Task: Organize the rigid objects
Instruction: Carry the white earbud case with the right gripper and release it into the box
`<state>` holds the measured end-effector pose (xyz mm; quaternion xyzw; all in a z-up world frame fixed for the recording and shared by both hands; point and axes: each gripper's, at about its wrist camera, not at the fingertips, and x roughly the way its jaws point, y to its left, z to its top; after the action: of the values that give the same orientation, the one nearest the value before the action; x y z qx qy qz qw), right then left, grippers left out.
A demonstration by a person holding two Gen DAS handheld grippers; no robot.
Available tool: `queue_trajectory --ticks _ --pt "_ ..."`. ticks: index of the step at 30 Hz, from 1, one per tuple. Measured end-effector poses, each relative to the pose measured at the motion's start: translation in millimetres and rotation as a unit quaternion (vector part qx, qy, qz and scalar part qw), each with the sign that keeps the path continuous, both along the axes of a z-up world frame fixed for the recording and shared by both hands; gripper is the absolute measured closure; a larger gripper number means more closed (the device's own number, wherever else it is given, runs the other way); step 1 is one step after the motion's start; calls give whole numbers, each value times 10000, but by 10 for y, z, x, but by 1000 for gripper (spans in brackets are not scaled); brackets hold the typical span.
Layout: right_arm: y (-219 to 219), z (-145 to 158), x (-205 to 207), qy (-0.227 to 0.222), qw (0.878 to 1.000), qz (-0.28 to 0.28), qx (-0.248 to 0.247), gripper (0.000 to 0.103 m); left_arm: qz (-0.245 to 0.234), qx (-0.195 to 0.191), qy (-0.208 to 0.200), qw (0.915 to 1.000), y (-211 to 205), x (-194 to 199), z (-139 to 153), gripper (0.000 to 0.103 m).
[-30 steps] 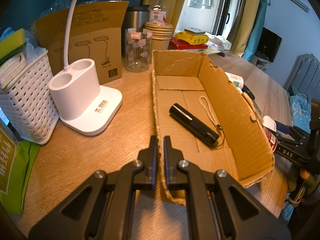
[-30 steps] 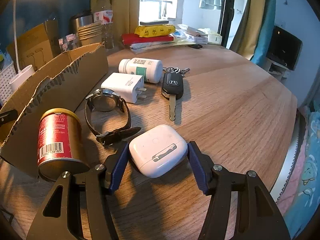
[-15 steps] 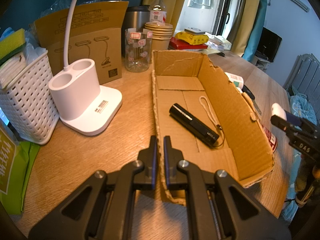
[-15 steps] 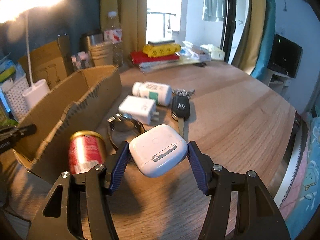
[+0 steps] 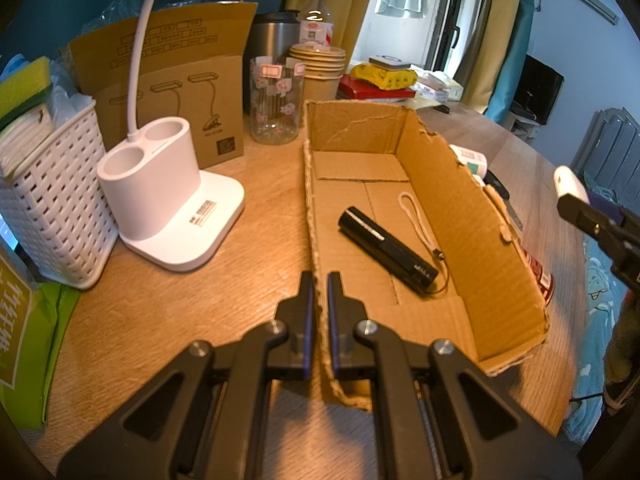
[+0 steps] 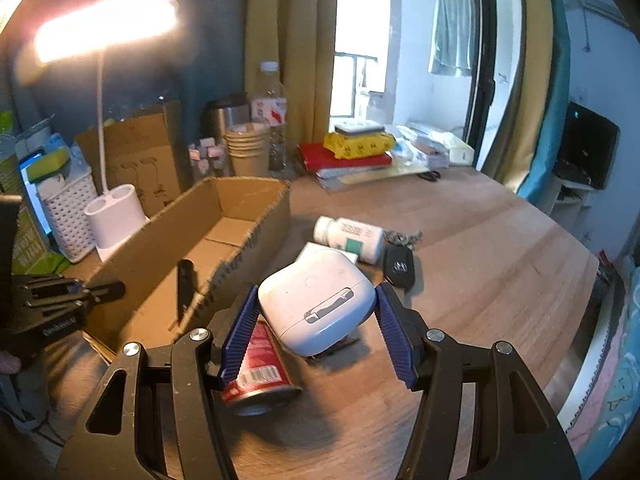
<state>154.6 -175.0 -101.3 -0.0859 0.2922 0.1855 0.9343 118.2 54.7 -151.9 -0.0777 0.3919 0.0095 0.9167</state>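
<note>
Wood-grain desk [image 6: 480, 240] fills both views, with curtains and a bright window behind its far edge and a lit white desk lamp [image 5: 168, 200] standing toward the far left corner beside a white lattice basket [image 5: 52, 208]. An open cardboard box [image 5: 460, 208] lies along the desk's left half, its torn rim uppermost, and a black flashlight [image 5: 388, 250] with a cord loop rests on the box floor. The left gripper [image 5: 319, 292] is clenched on the box's near wall, one finger inside and one outside the cardboard edge. The right gripper [image 6: 316, 312] grasps a white rounded case [image 6: 316, 300] between its blue pads; the case is clear of the desk, tilted, and sits above the objects beside the box's right wall, still outside the box. In the left wrist view that case shows as a white shape at the right edge, over the desk's right side. Below the case, a red can [image 6: 260, 364] lies on its side against the box's outer wall. Farther along the same wall lie a white charger [image 6: 316, 250], mostly hidden by the case, a white pill bottle [image 6: 348, 236] on its side, and a black car key [image 6: 398, 270] with a key ring. Stacked paper cups [image 5: 320, 68], a patterned glass jar [image 5: 274, 100] and a water bottle [image 5: 318, 16] stand at the desk's far edge behind the box.
</note>
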Motion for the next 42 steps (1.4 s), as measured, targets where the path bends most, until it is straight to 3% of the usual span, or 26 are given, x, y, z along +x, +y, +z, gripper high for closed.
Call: queue_trajectory --ticks 17,31,42 --pt "473 196 -34 -221 9980 580 114 41 0 2 -4 10000 3 -1 -2 97" --pt "821 51 -45 -46 9950 996 22 41 0 5 -5 10000 -3 -5 -1 97" --pt "1013 -201 -127 351 9894 1403 -145 41 0 0 -7 10000 2 -4 -4 97"
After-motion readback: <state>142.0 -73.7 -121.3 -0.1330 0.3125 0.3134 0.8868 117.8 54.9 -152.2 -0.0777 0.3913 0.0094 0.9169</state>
